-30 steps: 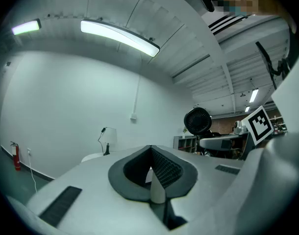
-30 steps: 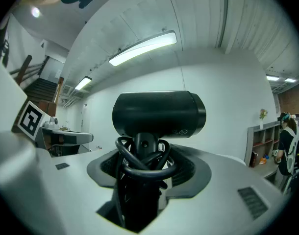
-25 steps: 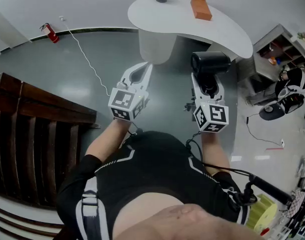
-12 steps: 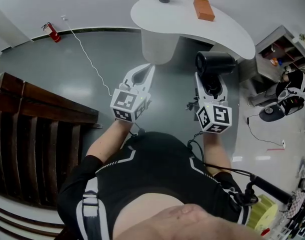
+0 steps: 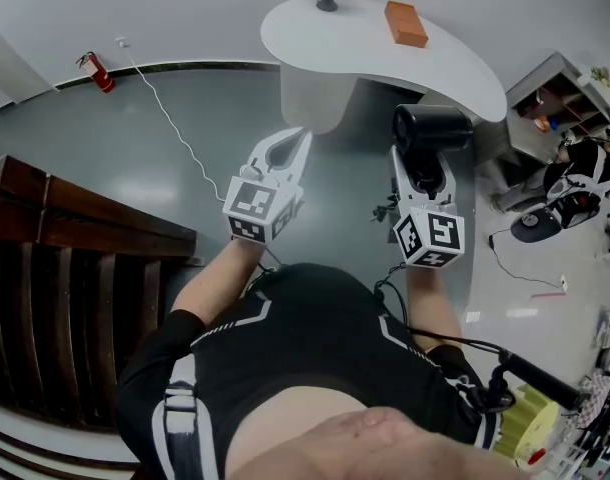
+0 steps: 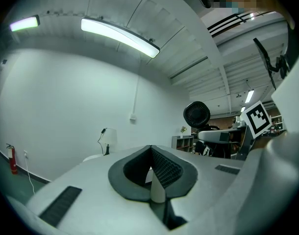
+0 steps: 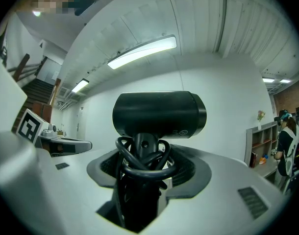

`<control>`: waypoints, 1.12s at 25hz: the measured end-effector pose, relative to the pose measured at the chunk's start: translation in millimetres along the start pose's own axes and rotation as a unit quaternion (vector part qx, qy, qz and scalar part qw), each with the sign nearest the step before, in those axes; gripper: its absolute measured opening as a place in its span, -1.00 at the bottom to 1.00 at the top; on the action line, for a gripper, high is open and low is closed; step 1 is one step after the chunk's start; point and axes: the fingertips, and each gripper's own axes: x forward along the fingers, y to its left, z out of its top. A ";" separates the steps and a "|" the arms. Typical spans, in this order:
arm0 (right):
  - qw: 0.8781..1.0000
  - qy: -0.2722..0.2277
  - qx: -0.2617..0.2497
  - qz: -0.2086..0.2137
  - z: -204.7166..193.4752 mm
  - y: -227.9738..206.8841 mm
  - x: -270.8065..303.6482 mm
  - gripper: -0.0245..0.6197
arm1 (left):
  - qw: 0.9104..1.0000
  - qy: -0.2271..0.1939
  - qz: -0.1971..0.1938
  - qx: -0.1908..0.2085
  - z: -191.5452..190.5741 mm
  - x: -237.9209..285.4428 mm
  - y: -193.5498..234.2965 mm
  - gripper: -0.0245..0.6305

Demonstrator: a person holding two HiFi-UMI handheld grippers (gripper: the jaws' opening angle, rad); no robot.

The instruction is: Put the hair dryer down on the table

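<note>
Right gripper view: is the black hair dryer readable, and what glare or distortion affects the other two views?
Right gripper view: the black hair dryer is sharp but dark, nearly a silhouette; corners vignetted. Left gripper view: the ceiling strip light is blown out, fisheye bows straight lines. Head view: the glossy grey floor shows pale reflections; edges curve.

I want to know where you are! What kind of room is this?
Probably a lab or workshop: a bare grey floor, a white curved table, a fire extinguisher by the wall, and cluttered shelves.
</note>
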 end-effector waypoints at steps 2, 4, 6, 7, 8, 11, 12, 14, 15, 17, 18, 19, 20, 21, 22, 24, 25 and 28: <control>1.000 -0.001 0.002 -0.005 -1.5 4.9 2.7 -0.10 | 1.000 0.001 -0.004 0.001 -1.5 -1.4 6.7 -0.83; 1.000 -0.001 0.002 -0.009 -3.2 9.6 3.8 -0.10 | 1.000 0.002 -0.009 0.000 -4.1 -3.9 11.5 -0.83; 1.000 -0.002 0.001 -0.013 -4.5 13.4 4.9 -0.10 | 1.000 0.004 -0.013 0.000 -6.6 -6.1 15.3 -0.83; 1.000 -0.002 0.001 -0.015 -4.9 14.9 5.8 -0.10 | 1.000 0.005 -0.015 0.000 -7.4 -6.7 17.2 -0.83; 1.000 -0.002 0.002 -0.017 -5.1 16.2 7.1 -0.10 | 1.000 0.006 -0.016 0.000 -8.0 -6.7 19.4 -0.83; 1.000 0.001 0.004 -0.018 -6.7 20.8 13.0 -0.10 | 1.000 0.007 -0.017 -0.005 -8.9 -6.8 26.2 -0.83; 1.000 0.002 0.002 -0.016 -6.7 21.6 16.3 -0.10 | 1.000 0.005 -0.017 -0.005 -8.4 -6.4 28.2 -0.83; 1.000 0.002 0.001 -0.013 -5.1 20.5 24.8 -0.10 | 1.000 0.004 -0.016 -0.003 -7.4 -2.8 32.3 -0.83; 1.000 0.001 0.003 -0.012 -4.9 19.7 28.5 -0.10 | 1.000 0.005 -0.014 -0.002 -7.8 -0.6 34.9 -0.83; 1.000 -0.001 0.005 -0.010 -6.2 19.0 34.0 -0.10 | 1.000 0.007 -0.011 -0.002 -9.6 3.4 40.0 -0.83; 1.000 -0.001 0.004 -0.008 -6.7 18.3 37.0 -0.10 | 1.000 0.007 -0.009 -0.003 -10.0 6.0 42.1 -0.83; 1.000 -0.002 0.003 -0.005 -6.8 16.8 40.8 -0.10 | 1.000 0.006 -0.007 -0.004 -9.7 9.4 43.8 -0.83; 1.000 -0.002 0.003 -0.002 -6.8 14.7 45.3 -0.10 | 1.000 0.004 -0.005 -0.003 -8.8 13.5 45.4 -0.83; 1.000 -0.003 0.003 0.001 -6.6 11.8 50.2 -0.10 | 1.000 0.003 -0.003 -0.003 -7.9 18.1 46.6 -0.83; 1.000 -0.004 0.004 0.003 -6.3 8.3 55.2 -0.10 | 1.000 0.003 -0.001 -0.003 -7.1 23.3 47.6 -0.83; 1.000 -0.005 0.001 0.007 -5.4 -0.4 65.6 -0.10 | 1.000 0.003 0.003 -0.004 -6.4 35.3 49.4 -0.83; 1.000 -0.006 0.000 0.009 -5.0 -4.9 70.8 -0.10 | 1.000 0.004 0.004 -0.004 -6.6 41.6 50.1 -0.83; 1.000 -0.008 0.001 0.016 -3.9 -18.5 85.9 -0.10 | 1.000 0.007 0.009 -0.002 -6.1 60.9 52.1 -0.83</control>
